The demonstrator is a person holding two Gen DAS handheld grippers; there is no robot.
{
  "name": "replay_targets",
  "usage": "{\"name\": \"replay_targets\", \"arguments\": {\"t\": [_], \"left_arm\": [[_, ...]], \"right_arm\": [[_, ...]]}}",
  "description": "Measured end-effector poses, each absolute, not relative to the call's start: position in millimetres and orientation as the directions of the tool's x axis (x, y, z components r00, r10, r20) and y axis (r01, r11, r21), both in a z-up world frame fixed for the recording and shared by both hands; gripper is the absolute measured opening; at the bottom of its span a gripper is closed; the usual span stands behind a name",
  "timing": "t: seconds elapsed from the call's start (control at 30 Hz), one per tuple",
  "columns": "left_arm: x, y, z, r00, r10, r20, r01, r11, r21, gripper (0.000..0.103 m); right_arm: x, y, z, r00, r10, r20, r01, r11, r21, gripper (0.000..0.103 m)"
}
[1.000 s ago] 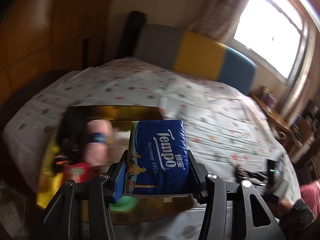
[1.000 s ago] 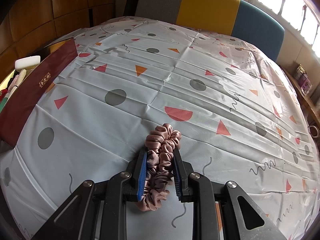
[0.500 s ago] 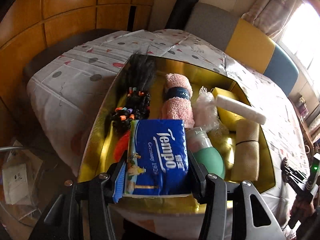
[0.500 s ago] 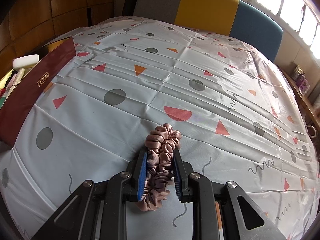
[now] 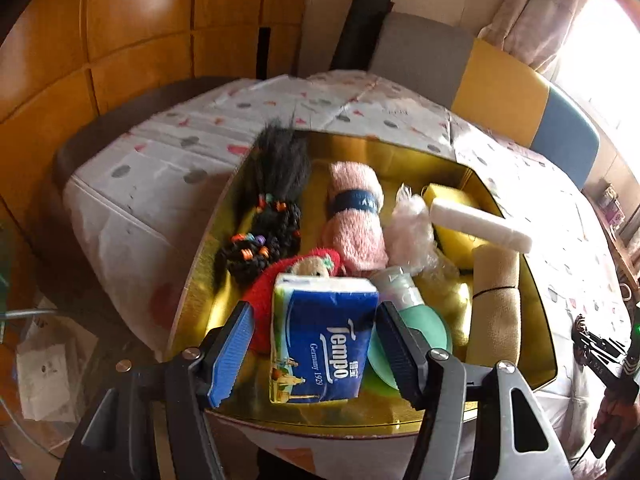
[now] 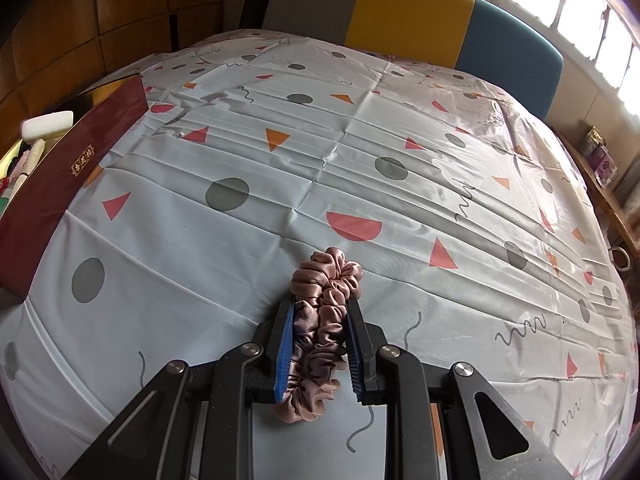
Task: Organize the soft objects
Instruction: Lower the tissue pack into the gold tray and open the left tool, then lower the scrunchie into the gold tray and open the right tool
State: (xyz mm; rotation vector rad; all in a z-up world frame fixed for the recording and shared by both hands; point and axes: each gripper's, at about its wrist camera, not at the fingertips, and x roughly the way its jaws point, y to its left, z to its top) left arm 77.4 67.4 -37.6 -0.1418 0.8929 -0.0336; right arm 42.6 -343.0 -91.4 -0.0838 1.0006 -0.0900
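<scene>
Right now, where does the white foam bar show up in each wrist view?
Left wrist: white foam bar lies across the box's right side, upper right of centre.
Right wrist: far left edge, poking above the box's dark red wall.
Shared landmark: the yellow chair back.

We note the tissue pack [image 5: 322, 338] between the left fingers [image 5: 232, 354] hides most of a red plush toy [image 5: 280, 280] and a green item [image 5: 420, 332] beyond the right finger. Left of the right gripper's fingers [image 6: 283, 350], the box wall [image 6: 68, 168] conceals its contents, and the scrunchie's [image 6: 320, 336] lower loop sits behind the frame.
</scene>
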Motion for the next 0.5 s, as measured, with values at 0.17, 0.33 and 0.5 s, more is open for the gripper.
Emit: {"name": "replay_targets", "arguments": {"t": [0.17, 0.33, 0.5], "left_arm": [[69, 67, -20, 0.675, -0.065, -0.735, -0.023, 0.994, -0.109, 0.064], [63, 68, -12, 0.693, -0.047, -0.719, -0.023, 0.996, -0.087, 0.064], [59, 69, -10, 0.705, -0.029, -0.708, -0.031, 0.997, -0.072, 0.064]], "right_arm": [[45, -337, -89, 0.518, -0.153, -0.842, 0.059, 0.988, -0.143, 0.021], [46, -334, -85, 0.504, -0.145, -0.852, 0.092, 0.989, -0.114, 0.021], [47, -315, -67, 0.535, -0.071, -0.842, 0.106, 0.994, -0.017, 0.021]]}}
